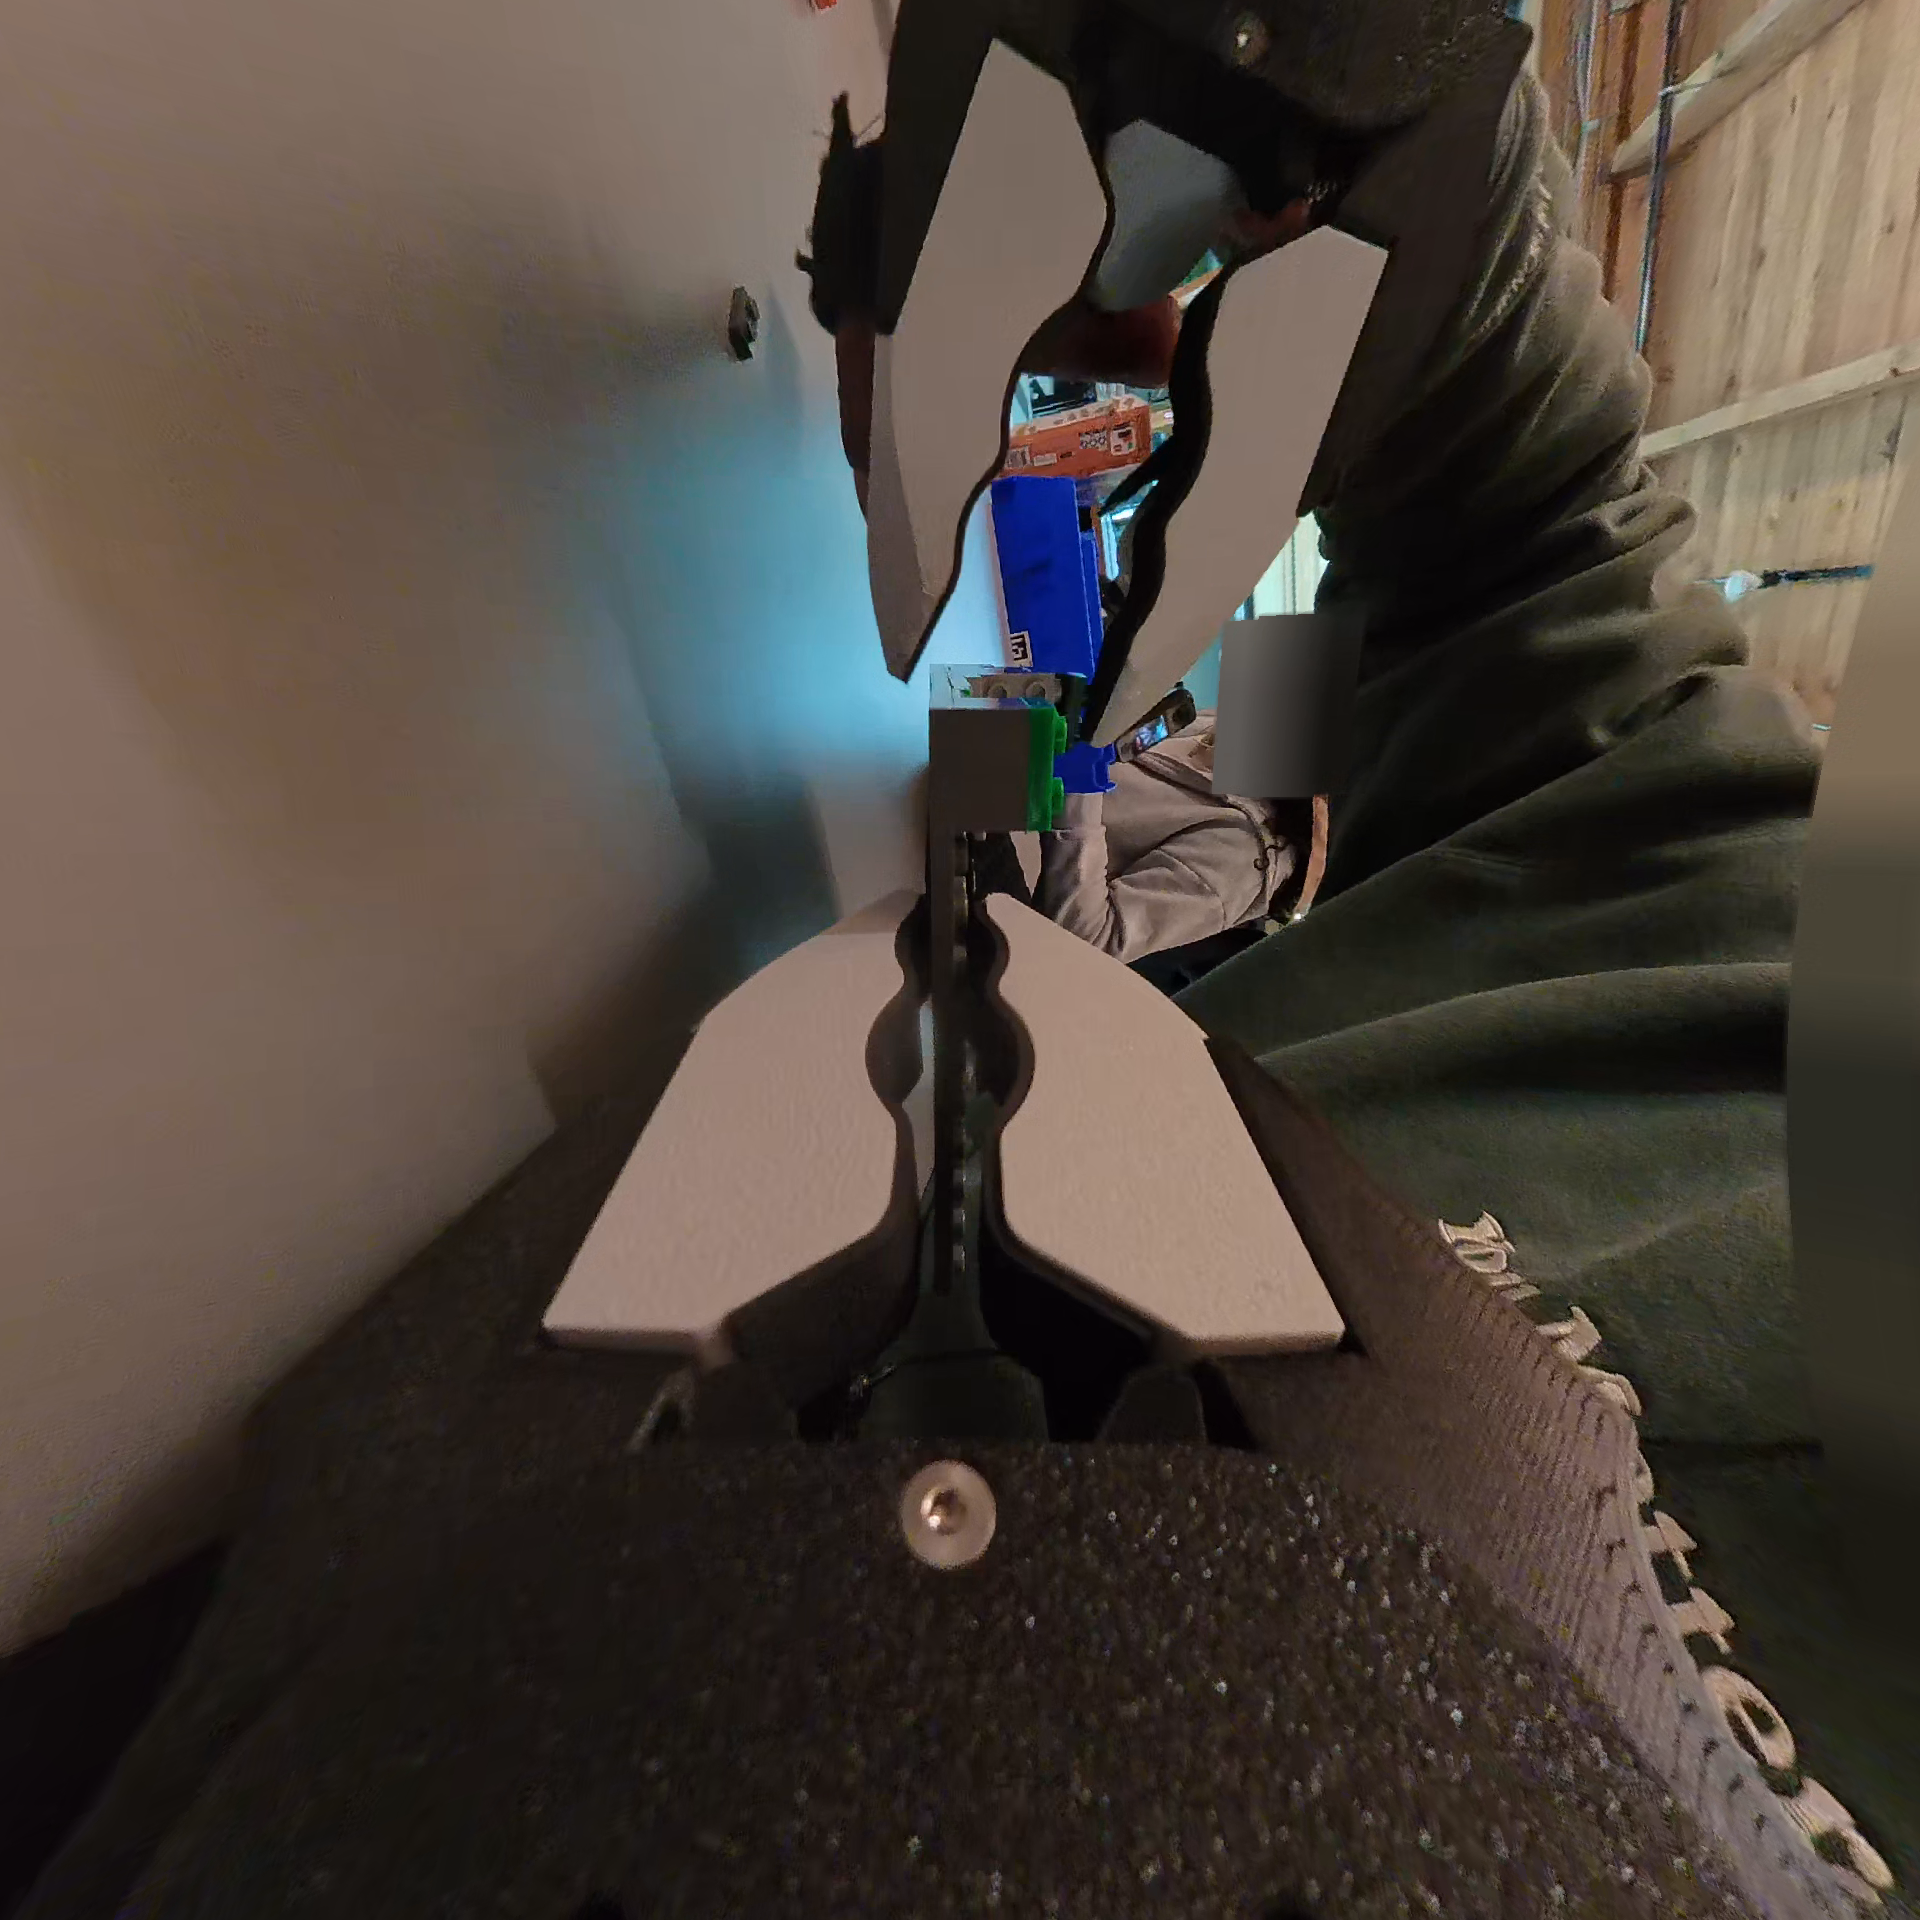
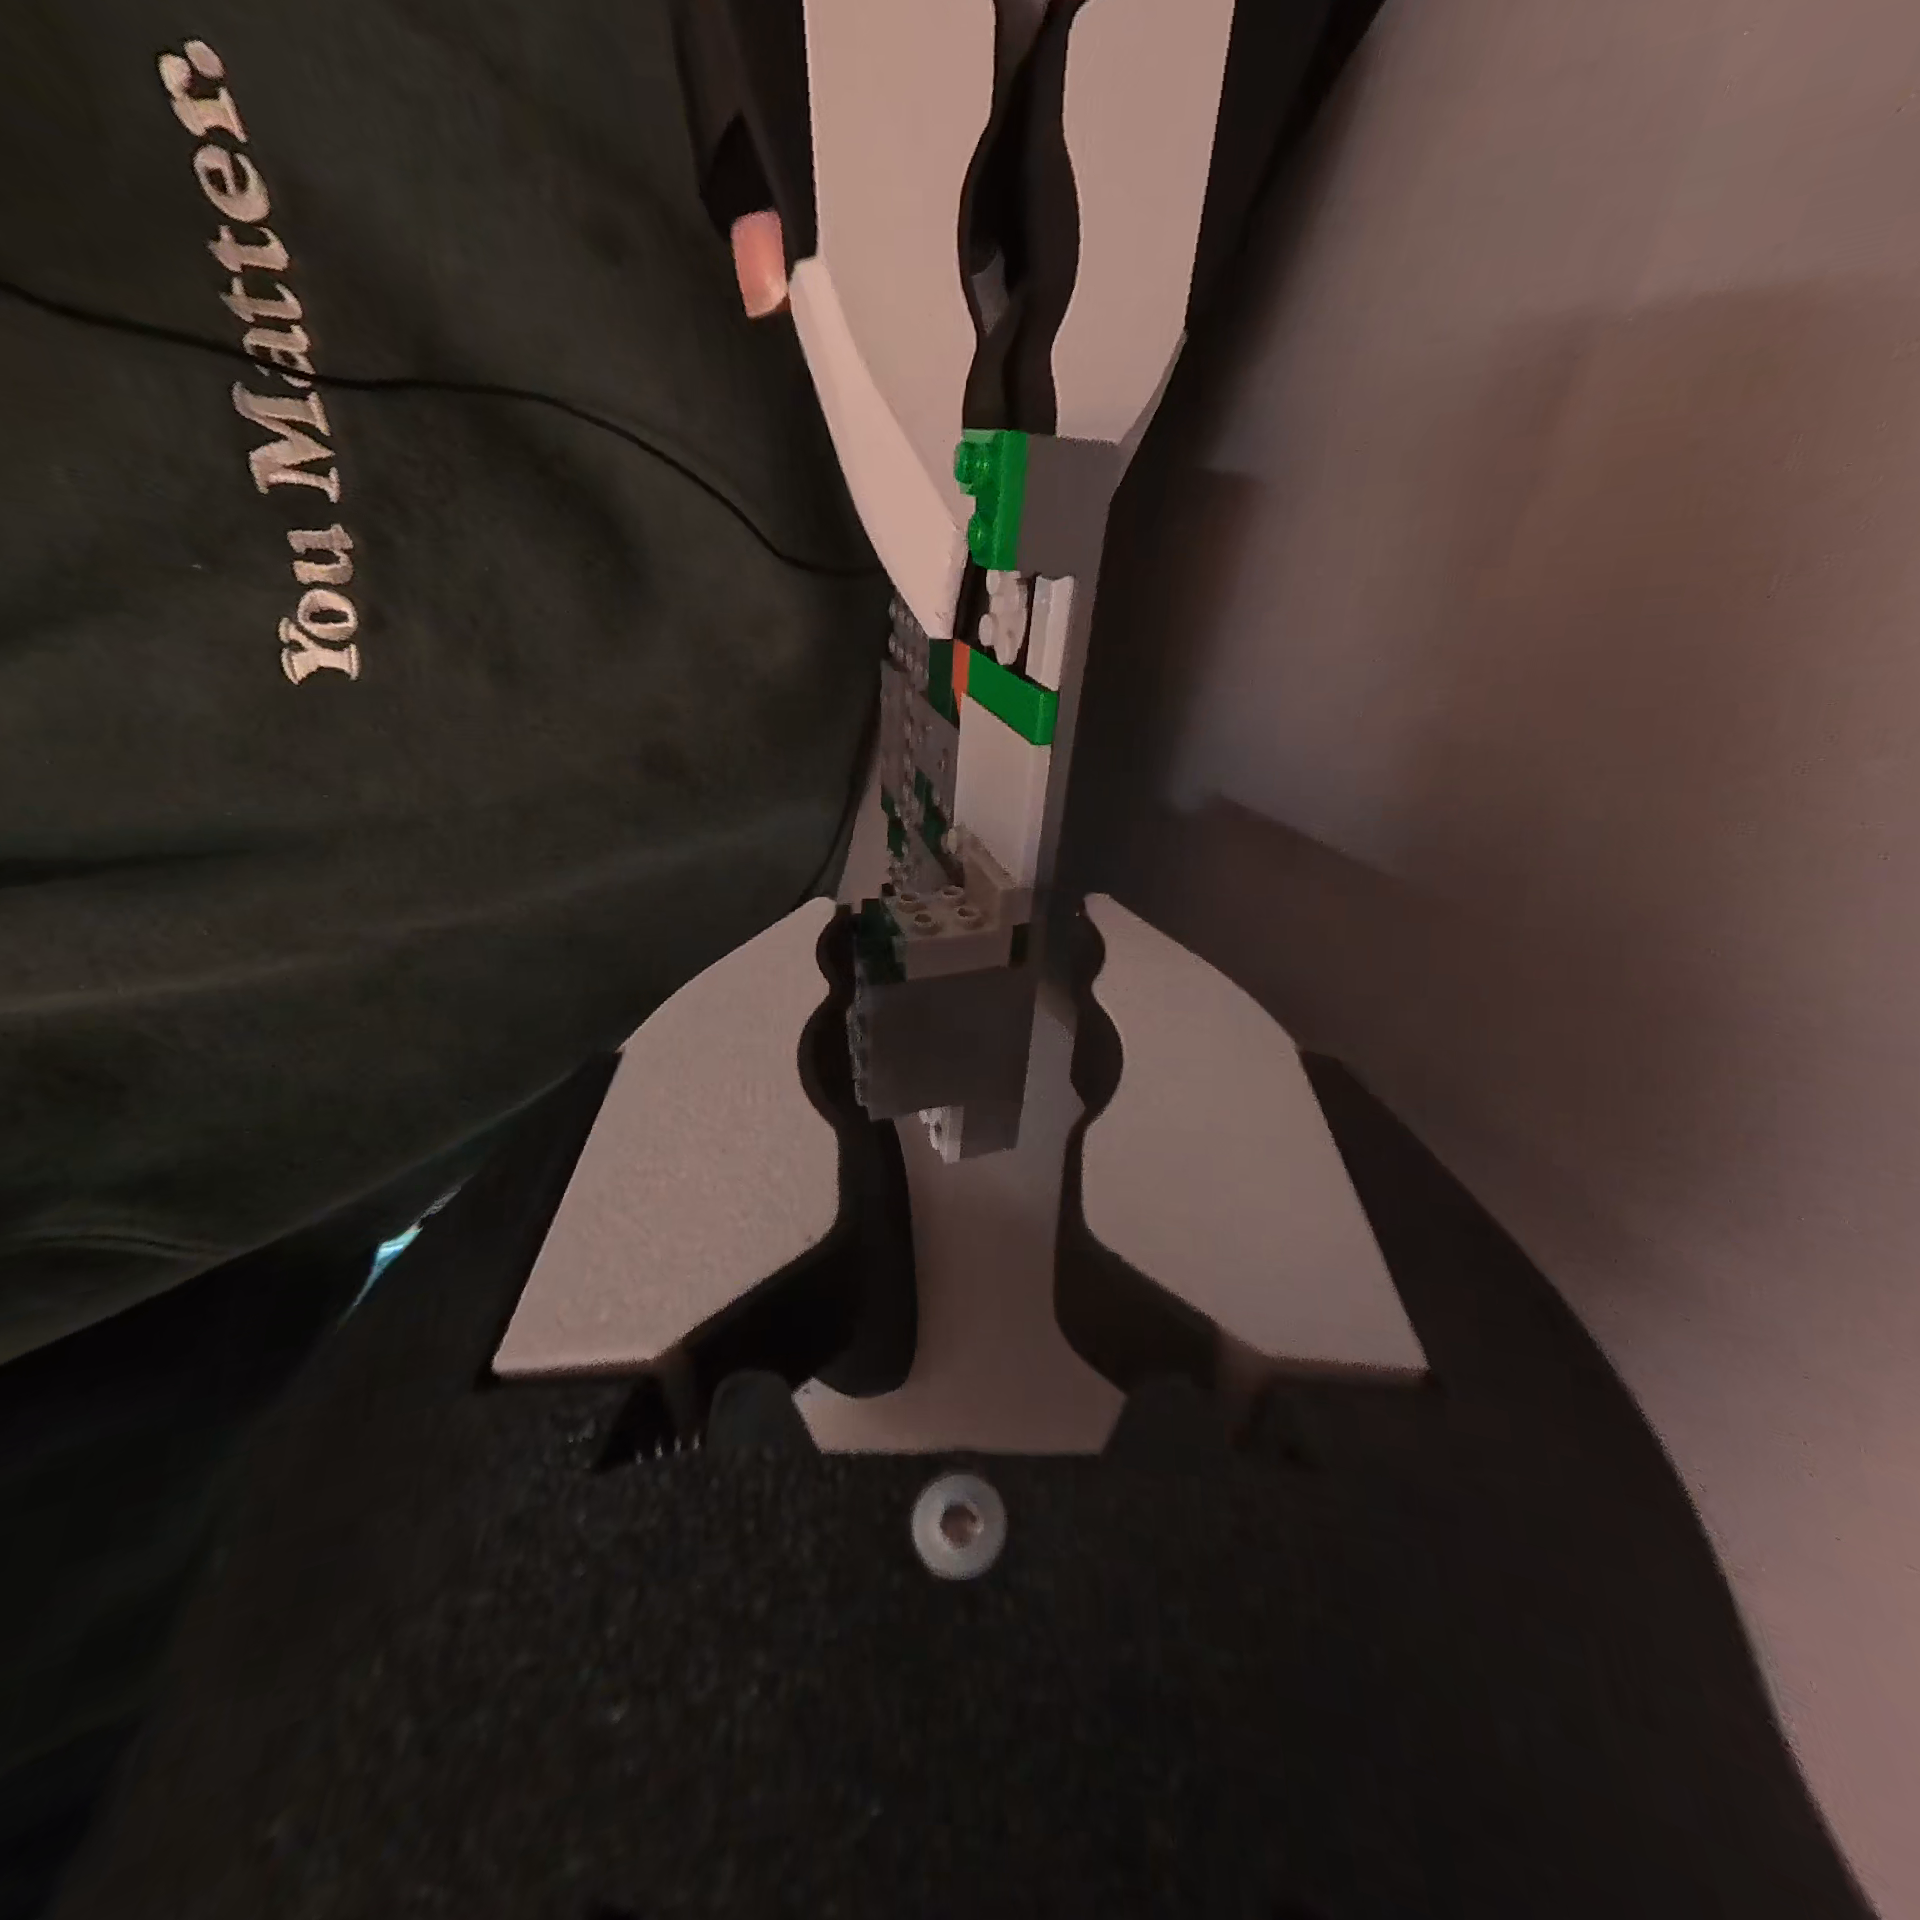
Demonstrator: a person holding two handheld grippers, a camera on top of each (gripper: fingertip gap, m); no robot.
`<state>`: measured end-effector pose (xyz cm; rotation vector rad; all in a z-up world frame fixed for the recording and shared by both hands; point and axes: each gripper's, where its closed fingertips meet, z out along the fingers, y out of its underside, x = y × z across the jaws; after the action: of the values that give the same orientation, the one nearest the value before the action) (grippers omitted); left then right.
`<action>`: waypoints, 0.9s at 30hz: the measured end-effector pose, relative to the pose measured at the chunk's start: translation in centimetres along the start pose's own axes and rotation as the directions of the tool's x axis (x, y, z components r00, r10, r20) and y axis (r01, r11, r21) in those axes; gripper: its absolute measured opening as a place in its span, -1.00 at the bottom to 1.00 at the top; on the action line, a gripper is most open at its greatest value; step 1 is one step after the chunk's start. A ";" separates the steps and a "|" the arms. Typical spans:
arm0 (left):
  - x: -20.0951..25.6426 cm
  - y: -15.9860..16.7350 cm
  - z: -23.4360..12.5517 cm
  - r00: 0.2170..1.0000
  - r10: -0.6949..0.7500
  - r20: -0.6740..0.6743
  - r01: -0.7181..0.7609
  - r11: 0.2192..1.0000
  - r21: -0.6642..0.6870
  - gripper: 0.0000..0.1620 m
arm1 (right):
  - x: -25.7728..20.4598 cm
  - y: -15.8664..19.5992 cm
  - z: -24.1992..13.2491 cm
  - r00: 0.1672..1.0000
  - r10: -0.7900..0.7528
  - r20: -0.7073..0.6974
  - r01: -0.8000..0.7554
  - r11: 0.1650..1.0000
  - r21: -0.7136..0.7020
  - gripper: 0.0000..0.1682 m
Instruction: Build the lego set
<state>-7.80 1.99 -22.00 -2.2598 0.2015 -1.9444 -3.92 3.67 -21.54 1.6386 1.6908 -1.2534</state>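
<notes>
The lego build [image 2: 997, 748] is a long, narrow assembly of grey, white and green pieces, held in the air between both grippers. My left gripper [image 1: 951, 914] is shut on a thin grey plate at one end of the build, seen edge-on. The build's grey block [image 1: 977, 769] with green and blue pieces stands just beyond the fingertips. My right gripper [image 2: 961, 909] has its jaws around the build's other end, closed on a dark grey block [image 2: 935, 1039]. Each gripper shows at the top of the other's view, the right gripper [image 1: 1003, 696] and the left gripper [image 2: 997, 416].
A white surface [image 1: 364, 623] fills the left, with a small dark piece [image 1: 743, 322] on it. The holder's dark green sweatshirt [image 1: 1558, 935] is close on the right. Behind are a blue bin [image 1: 1039, 561], an orange box [image 1: 1081, 442], a seated person in grey [image 1: 1164, 862] and a wooden wall [image 1: 1787, 312]. Across from one pair of fingers to the other is roughly 5 cm.
</notes>
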 end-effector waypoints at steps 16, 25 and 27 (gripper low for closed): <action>2.1 0.7 -1.5 0.991 0.018 -0.133 -0.015 1.000 0.028 -0.90 | -2.2 -0.9 1.1 0.988 -0.140 0.067 0.130 0.983 0.129 -0.61; 2.6 1.8 -2.6 0.986 0.097 -0.133 -0.093 0.995 0.031 -0.88 | -2.8 -1.8 2.3 0.967 -0.250 -0.042 0.253 0.944 0.213 -0.62; 2.8 2.0 -2.6 0.984 0.125 -0.129 -0.123 0.992 0.020 -0.88 | -3.0 -1.7 2.6 0.960 -0.273 -0.064 0.280 0.939 0.201 -0.62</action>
<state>-9.95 -0.65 -19.29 -2.0611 0.3365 -2.0225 -5.69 0.11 -19.75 1.5839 1.9187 -1.5918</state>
